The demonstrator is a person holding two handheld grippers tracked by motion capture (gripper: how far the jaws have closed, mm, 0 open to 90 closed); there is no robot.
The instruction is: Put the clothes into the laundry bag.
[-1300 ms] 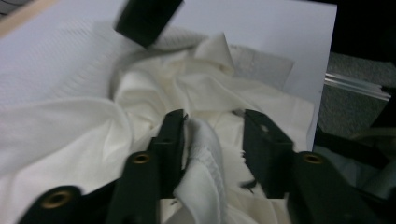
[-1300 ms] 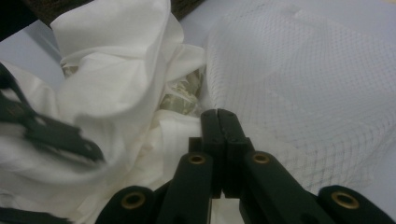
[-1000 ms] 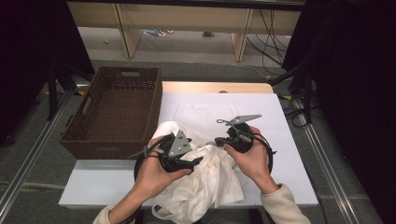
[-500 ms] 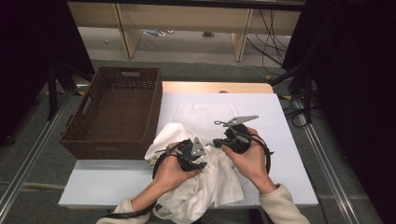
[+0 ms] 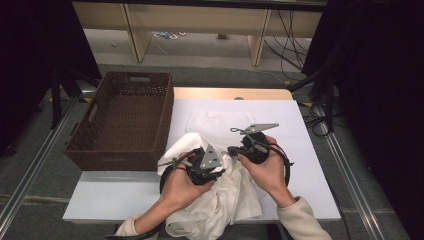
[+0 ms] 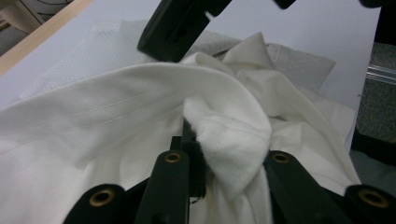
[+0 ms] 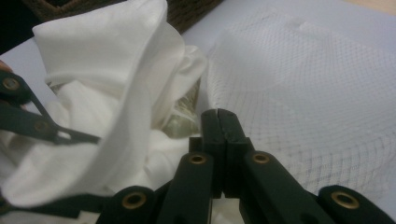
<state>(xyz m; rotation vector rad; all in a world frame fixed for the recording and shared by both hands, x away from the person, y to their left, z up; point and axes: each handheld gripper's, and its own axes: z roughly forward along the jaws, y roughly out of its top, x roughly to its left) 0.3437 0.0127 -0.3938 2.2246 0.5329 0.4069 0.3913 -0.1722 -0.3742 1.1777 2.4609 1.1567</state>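
Note:
A crumpled white garment (image 5: 220,200) lies on the white table (image 5: 310,165) and hangs over its front edge. My left gripper (image 5: 222,167) sits on the garment's upper part. Its jaws have just been closing, and in the left gripper view a thick fold of the garment (image 6: 233,135) is pinched between them at the left gripper (image 6: 229,154). Close beside it to the right, my right gripper (image 5: 234,150) is shut. In the right gripper view its tips (image 7: 219,123) meet with no cloth visible between them, and the garment (image 7: 107,84) bulges to their left.
A white mesh cloth (image 5: 215,122) lies flat on the table behind the garment, also visible as mesh cloth (image 7: 308,93). A brown wicker basket (image 5: 125,120) stands at the table's left edge. Cables and wooden table legs are on the floor beyond.
My left hand has moved right, toward the right gripper, and its jaws have closed onto a fold of the garment. The right hand has stayed where it was.

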